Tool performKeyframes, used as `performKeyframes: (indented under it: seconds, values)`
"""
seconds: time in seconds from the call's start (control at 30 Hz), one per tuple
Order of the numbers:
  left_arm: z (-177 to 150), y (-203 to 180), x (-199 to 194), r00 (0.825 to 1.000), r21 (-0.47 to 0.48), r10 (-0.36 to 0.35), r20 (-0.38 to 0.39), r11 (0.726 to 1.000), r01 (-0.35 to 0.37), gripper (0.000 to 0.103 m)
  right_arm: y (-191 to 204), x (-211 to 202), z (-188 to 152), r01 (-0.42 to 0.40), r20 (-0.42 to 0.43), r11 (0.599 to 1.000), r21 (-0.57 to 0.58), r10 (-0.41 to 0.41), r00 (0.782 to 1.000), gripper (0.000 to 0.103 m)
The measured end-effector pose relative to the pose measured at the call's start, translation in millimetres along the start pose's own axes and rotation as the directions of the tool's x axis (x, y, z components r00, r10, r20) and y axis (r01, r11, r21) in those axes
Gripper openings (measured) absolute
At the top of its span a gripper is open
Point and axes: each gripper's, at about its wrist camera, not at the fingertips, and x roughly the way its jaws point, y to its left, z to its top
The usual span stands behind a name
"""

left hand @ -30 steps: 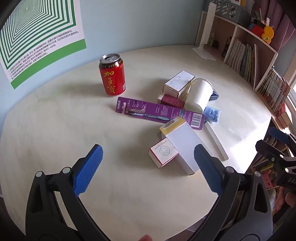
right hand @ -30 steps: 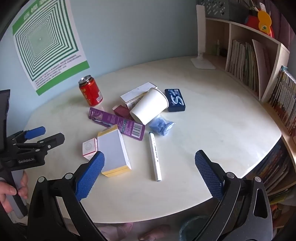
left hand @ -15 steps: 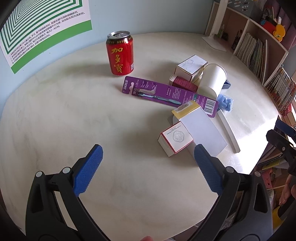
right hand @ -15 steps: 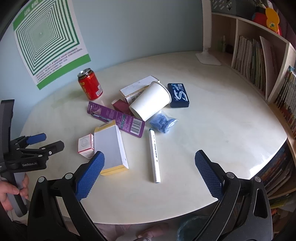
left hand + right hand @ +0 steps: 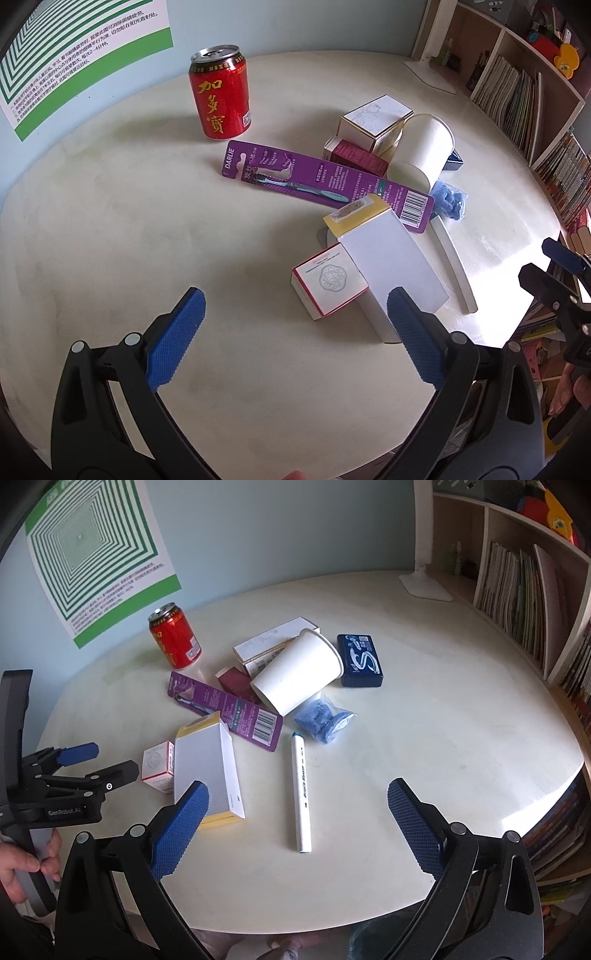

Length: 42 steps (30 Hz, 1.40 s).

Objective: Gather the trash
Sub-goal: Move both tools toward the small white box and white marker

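Observation:
Trash lies in a heap on the round cream table (image 5: 110, 229): a red can (image 5: 219, 98) standing upright, a purple toothbrush pack (image 5: 325, 184), a small red-edged box (image 5: 330, 282), a white and yellow box (image 5: 388, 258), a tipped paper cup (image 5: 421, 147), a white marker (image 5: 302, 794), a blue crumpled bag (image 5: 323, 720) and a dark blue gum box (image 5: 360, 661). My left gripper (image 5: 295, 332) is open just short of the small box. My right gripper (image 5: 299, 819) is open above the marker's near end. Neither holds anything.
Bookshelves (image 5: 524, 602) full of books run along the right side. A white lamp base (image 5: 424, 585) stands at the table's far edge. A green striped poster (image 5: 96, 554) hangs on the wall. A hand (image 5: 22, 864) holds the left gripper's handle at the table's left edge.
My left gripper has moved forward toward the heap, so the can and boxes look larger. My right gripper has crept closer to the marker. Both stay open.

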Motion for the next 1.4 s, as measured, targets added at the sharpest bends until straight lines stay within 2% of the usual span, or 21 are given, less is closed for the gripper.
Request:
performKeyframes:
  seconds: [0.27, 0.83, 0.87, 0.97, 1.4]
  values:
    - [4.5, -9.3, 18.6, 0.999, 0.001, 0.015, -0.04, 1.0, -0.015, 0.096, -0.8, 18.2, 4.2, -0.011, -0.036, 1.0, -0.025, 0.01, 0.999, 0.095]
    - [14.8, -8.5, 45.8, 0.995, -0.061, 0.007, -0.095, 0.998, -0.013, 0.096, -3.0, 43.4, 12.8, -0.014, -0.076, 1.0, -0.026, 0.012, 0.997, 0.095]
    - [15.2, -8.2, 46.7, 0.995, -0.062, 0.005, -0.097, 0.998, -0.011, 0.096, -3.1, 44.5, 13.4, -0.015, -0.078, 1.0, -0.027, 0.013, 0.997, 0.095]
    - [15.5, -7.9, 48.5, 0.995, -0.063, 0.003, -0.102, 0.998, -0.009, 0.096, -3.8, 48.9, 14.6, -0.013, -0.093, 1.0, -0.026, 0.011, 0.996, 0.083]
    - [16.6, -3.2, 51.0, 0.995, -0.089, -0.018, -0.102, 0.996, 0.009, 0.096, -0.8, 59.9, 14.0, -0.01, -0.112, 1.0, -0.026, 0.007, 0.994, 0.083]
